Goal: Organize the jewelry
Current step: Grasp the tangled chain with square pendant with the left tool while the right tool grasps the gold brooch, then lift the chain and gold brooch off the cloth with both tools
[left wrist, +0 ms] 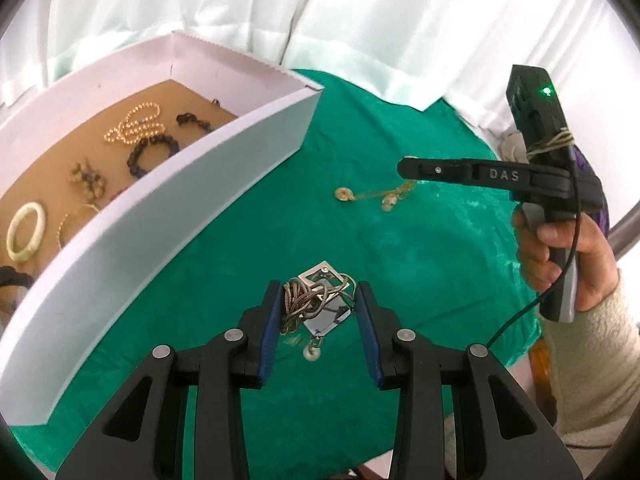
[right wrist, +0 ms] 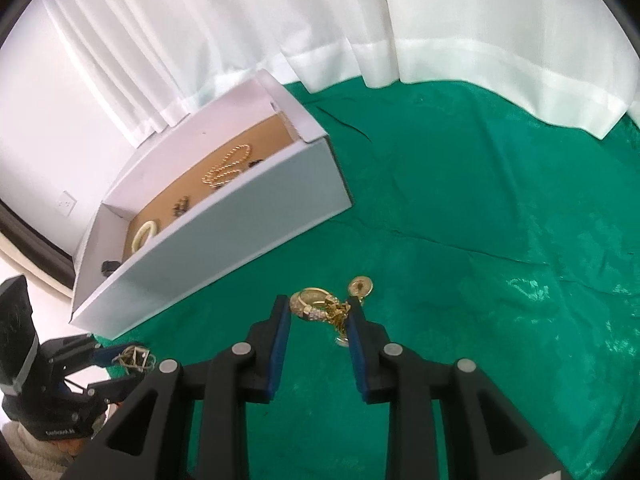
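Between the 2 blue-padded fingers of the left gripper (left wrist: 316, 296) sits a tangled necklace (left wrist: 310, 300): a bunched brownish-gold chain against the left pad, a flat square metal frame and a mirror-like pendant plate toward the right pad, and a small round charm dangling below the fingertips. The jaws stand part-way apart around this bundle, and it appears lifted off the green cloth (left wrist: 400, 280), though whether both pads truly press on it cannot be told. The right gripper (right wrist: 318, 312) has its jaws apart, straddling a gold ring set (right wrist: 312, 302) that lies on the cloth: a stone-studded band near the left pad, loose fine chain against the right pad, and a round gold pendant (right wrist: 360, 286) just beyond the right fingertip. All of this is light, hard and slippery; chains are limp and will sag, snag or slide out of a loose pinch, and the flat plate may swivel. The best hold, I judge, is across the densest knot of chain or across the ring band, not on a single strand. The white box (left wrist: 168, 216), well left of both jaws, already holds a bead necklace (left wrist: 134, 126) and a pale bangle (left wrist: 26, 232).
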The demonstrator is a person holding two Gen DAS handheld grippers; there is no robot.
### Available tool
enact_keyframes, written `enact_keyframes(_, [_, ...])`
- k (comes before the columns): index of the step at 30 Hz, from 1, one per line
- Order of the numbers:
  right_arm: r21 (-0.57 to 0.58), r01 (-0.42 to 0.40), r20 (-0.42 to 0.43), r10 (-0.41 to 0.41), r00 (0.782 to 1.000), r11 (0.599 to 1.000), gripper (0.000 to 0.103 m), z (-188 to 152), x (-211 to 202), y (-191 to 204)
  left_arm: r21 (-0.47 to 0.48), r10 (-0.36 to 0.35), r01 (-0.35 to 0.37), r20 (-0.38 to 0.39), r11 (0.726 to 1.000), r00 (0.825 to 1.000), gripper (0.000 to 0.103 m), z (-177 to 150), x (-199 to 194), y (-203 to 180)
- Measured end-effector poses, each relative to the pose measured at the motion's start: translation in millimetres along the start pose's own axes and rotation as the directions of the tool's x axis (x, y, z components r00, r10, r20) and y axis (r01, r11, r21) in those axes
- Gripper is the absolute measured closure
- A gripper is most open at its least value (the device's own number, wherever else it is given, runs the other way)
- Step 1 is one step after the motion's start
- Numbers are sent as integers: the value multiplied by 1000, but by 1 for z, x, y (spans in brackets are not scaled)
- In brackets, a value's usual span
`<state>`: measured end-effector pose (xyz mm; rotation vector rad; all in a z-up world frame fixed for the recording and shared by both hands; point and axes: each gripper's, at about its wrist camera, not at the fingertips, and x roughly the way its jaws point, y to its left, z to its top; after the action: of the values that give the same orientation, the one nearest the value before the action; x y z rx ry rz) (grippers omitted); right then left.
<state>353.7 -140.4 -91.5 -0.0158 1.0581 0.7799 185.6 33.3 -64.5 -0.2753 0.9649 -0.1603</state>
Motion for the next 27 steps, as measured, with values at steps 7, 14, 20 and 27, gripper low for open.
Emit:
enact_keyframes(7, [-44,-4,31,6,999,999,75,-15,-37,11,10,6,-7,11,1000,1000,67,-2,-19,-6])
enact_keyframes(14, [-81,2,40,1,999,997,75,-16,-55,21,9,11,-12,15,1000,1000,67,-5,-27,-5])
enact_keyframes(20, [-98,5,41,-1,999,995,75,-15,-61,32,8,8,-8,22,1000,1000,67,-6,-36,-5])
enact_keyframes(27, [-129,5,48,2,999,992,75,-13,-67,44,-2,0,0,28,1000,1000,67,-7,-45,-3])
